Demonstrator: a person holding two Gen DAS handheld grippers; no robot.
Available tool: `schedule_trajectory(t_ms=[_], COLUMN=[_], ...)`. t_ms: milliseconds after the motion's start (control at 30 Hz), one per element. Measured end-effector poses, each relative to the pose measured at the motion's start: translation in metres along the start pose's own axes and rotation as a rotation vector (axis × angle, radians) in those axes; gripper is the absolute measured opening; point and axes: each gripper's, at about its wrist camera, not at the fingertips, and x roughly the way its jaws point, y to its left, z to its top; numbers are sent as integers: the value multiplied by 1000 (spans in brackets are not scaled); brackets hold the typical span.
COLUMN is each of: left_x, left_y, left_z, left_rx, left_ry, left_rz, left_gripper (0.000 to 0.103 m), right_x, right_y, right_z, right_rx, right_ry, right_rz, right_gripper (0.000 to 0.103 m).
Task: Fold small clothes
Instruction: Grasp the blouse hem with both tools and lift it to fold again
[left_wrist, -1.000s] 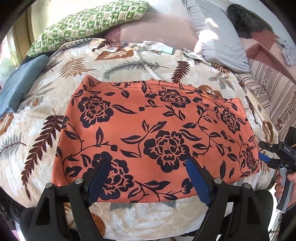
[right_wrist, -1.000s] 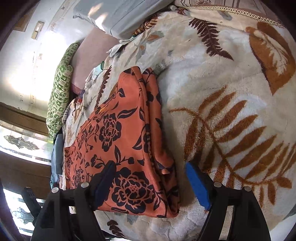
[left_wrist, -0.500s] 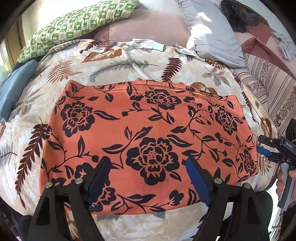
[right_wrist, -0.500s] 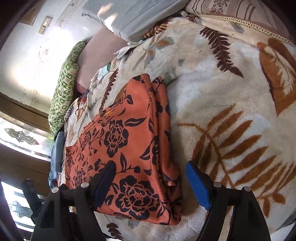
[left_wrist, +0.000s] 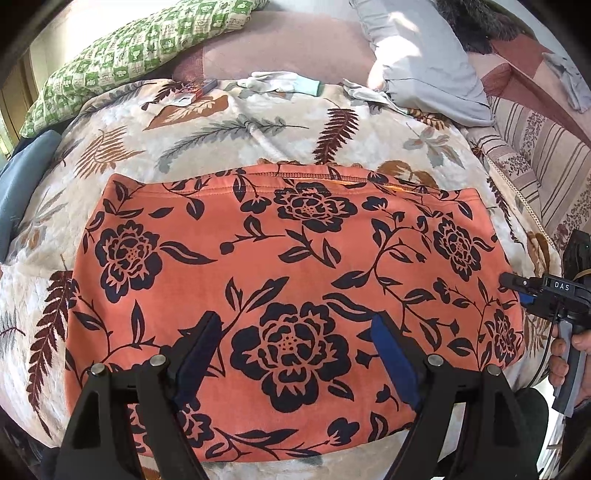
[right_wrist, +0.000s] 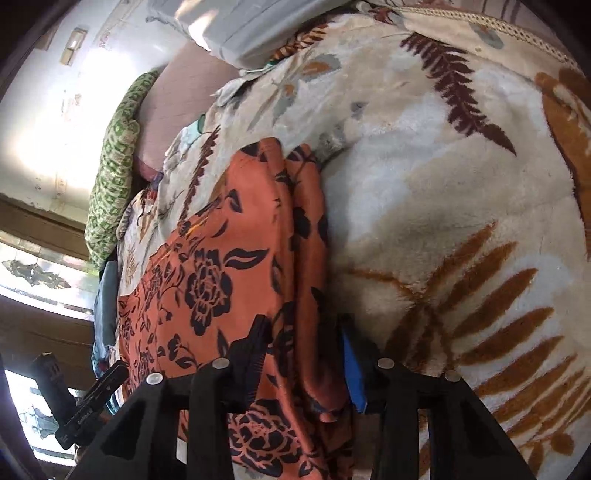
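Note:
An orange garment with dark flowers (left_wrist: 288, 258) lies folded in a flat rectangle on the leaf-patterned blanket (left_wrist: 221, 129). My left gripper (left_wrist: 295, 317) hangs open over the garment's near half, with its fingers apart above the cloth. At the garment's right end is my right gripper (left_wrist: 515, 290), held by a hand (left_wrist: 576, 343). In the right wrist view the right gripper (right_wrist: 303, 321) straddles the garment's (right_wrist: 221, 240) layered end. Its jaws are closing with that edge between them: one finger rests on the cloth, and the blue pad (right_wrist: 352, 369) sits against its side.
A green patterned pillow (left_wrist: 147, 48) and a grey pillow (left_wrist: 424, 55) lie at the head of the bed. Pale small cloths (left_wrist: 280, 83) and a small red box (left_wrist: 199, 90) lie between them. A blue cloth (left_wrist: 22, 184) is at the left, a striped sheet (left_wrist: 535, 158) at the right.
My left gripper has moved forward over the garment, still open. The right gripper's jaws have narrowed around the garment's end and come closer to it.

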Motion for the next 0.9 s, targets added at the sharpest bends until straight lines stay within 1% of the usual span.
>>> schedule_trajectory(t_ms=[67,100,133,200,267,300,333,367,400,433,467,500,533,567,600,633,667,700,767,800,833,900], left_x=[1,3,8,27,54,55,50,44,36,25,16,12,15,28,46,53,52,51,47,42,36,14], left_y=[0,-1,-3,-7,-12,-15,-17,-17,-17,-16,-16,-16,-16,-15,-13,-10,-10,-12,-10,-6,2,25], left_z=[3,4,5,5,0,-1,-1,1,2,2,1,0,-3,-7,-12,-16,-18,-17,-14,-12,-13,-15], left_rx=[2,4,10,35,86,108,112,103,87,75,81,93,107,125,142,142,151,156,137,129,112,47], left_ry=[-14,-15,-9,32,111,88,76,79,69,37,-1,-26,-24,21,89,62,26,30,50,54,42,-12], left_rz=[-5,-4,4,47,110,131,138,117,75,42,38,62,93,119,139,133,139,142,111,89,64,20], left_gripper=[83,83,83,83,84,88,87,87,87,87,87,87,87,87,90,95,96,96,94,91,88,88], right_x=[1,2,4,9,13,13,11,9,6,5,6,8,11,15,19,20,20,18,9,1,-7,-24], right_y=[-1,1,3,4,1,0,2,9,15,19,19,15,11,6,2,-1,2,10,36,54,71,112], right_z=[1,1,0,1,3,5,4,4,3,2,3,5,6,6,6,7,7,7,4,2,1,-1], right_rx=[8,-1,-12,-30,-8,7,7,-18,-45,-58,-57,-45,-25,2,30,49,37,4,-52,-88,-117,-172], right_ry=[7,15,23,38,44,51,53,49,49,53,54,55,58,74,82,76,73,68,56,42,26,-1], right_rz=[40,68,84,72,59,63,71,54,41,38,28,7,-3,26,57,68,57,24,-7,-8,-5,22], right_gripper=[47,53,53,53,33,23,19,19,19,19,19,20,24,26,27,27,26,17,15,15,14,14])
